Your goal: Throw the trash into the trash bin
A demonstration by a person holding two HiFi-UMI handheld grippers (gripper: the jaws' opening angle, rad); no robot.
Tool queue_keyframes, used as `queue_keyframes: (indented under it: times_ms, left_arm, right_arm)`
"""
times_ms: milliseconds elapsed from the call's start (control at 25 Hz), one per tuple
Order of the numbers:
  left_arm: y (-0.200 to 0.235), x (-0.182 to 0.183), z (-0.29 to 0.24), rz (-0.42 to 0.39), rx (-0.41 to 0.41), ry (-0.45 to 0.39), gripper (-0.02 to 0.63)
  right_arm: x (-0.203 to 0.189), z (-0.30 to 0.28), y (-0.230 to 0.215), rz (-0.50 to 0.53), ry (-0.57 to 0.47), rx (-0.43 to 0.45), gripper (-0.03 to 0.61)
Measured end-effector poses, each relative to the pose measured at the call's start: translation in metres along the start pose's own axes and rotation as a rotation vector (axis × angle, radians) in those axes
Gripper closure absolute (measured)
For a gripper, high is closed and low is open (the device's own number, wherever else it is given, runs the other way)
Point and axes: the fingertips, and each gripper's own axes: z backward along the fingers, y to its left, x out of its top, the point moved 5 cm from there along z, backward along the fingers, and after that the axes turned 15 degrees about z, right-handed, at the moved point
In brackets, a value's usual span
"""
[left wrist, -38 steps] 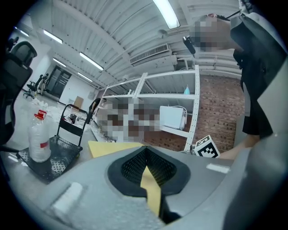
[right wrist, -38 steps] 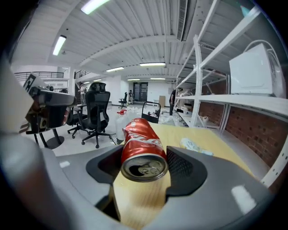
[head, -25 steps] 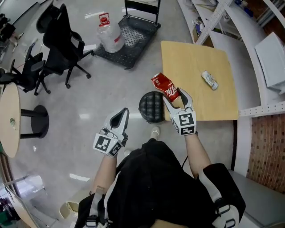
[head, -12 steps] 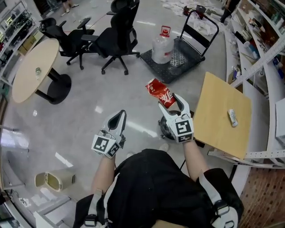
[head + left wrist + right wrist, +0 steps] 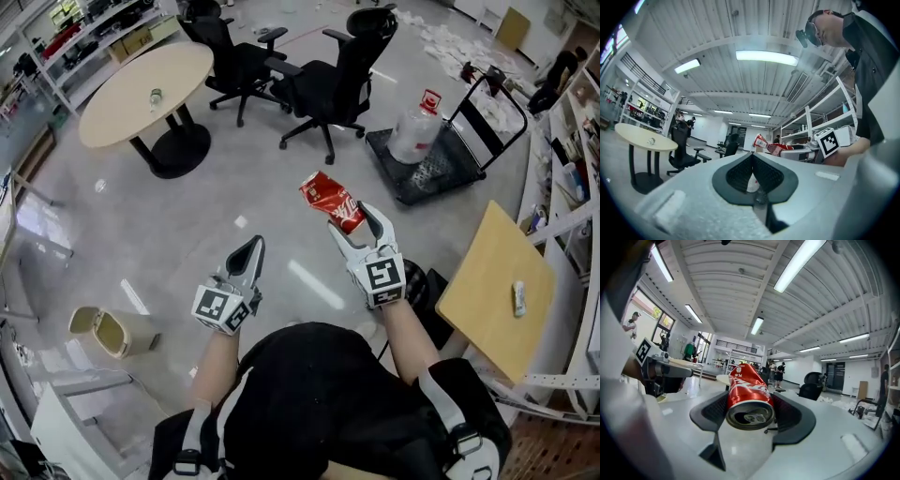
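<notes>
Swung round since a second ago: square tabletop point(image 5: 487, 291) now far right. Right gripper point(image 5: 352, 223) clamped on crushed red can point(image 5: 328, 199), long axis along the jaws, opened top toward the gripper. Left gripper point(image 5: 250, 244) closed, empty. Trash bin point(image 5: 94, 323) on floor, lower left, well apart; contents unseen.

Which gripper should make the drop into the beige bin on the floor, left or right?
Right, most likely: the right gripper holds the crushed red drink can between its jaws. The left gripper is shut and empty, though it is on the side of the beige floor bin.
</notes>
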Motion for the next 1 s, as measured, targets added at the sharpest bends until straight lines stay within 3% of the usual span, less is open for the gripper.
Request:
queue_keyframes:
  times_ms: [200, 640, 1000]
  left_arm:
    - [0.037, 0.023, 0.060, -0.015, 0.126, -0.076, 0.612]
    - [0.104, 0.052, 0.186, -0.014, 0.500, -0.244, 0.612]
    - [0.159, 0.086, 0.250, -0.049, 0.786, -0.348, 0.612]
  right_arm:
    - [0.036, -0.051, 0.055, 0.023, -0.095, 0.145, 0.281]
    - [0.117, -0.164, 0.166, 0.080, -0.257, 0.494, 0.281]
    - [0.171, -0.251, 0.242, 0.108, -0.386, 0.717, 0.281]
